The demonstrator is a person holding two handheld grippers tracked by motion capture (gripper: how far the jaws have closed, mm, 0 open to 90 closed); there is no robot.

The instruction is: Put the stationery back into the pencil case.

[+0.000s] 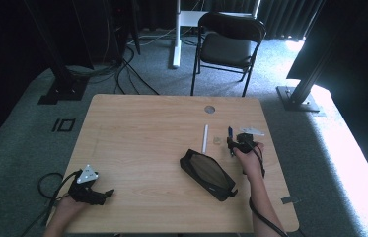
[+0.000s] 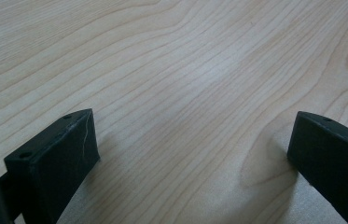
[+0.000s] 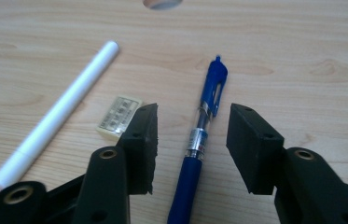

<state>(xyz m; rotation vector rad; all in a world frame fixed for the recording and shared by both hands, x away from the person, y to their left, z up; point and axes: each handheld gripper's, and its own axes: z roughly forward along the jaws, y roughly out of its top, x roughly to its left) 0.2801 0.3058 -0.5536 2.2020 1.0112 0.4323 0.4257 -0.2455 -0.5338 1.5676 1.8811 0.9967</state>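
Two grippers work over a pale wooden table [image 1: 137,128] in the high view: the left gripper [image 1: 103,194] rests near the front left corner, the right gripper [image 1: 230,143] sits over a blue click pen [image 1: 230,134], which is small and half hidden there. A black zipped pencil case [image 1: 210,174] lies just left of that hand. The left gripper view shows its jaws wide apart over bare wood. The right gripper view shows the pen between jaws that do not touch it, its tip cut off below; a white stick [image 3: 55,116] and a small cream eraser [image 3: 119,116] lie beside it.
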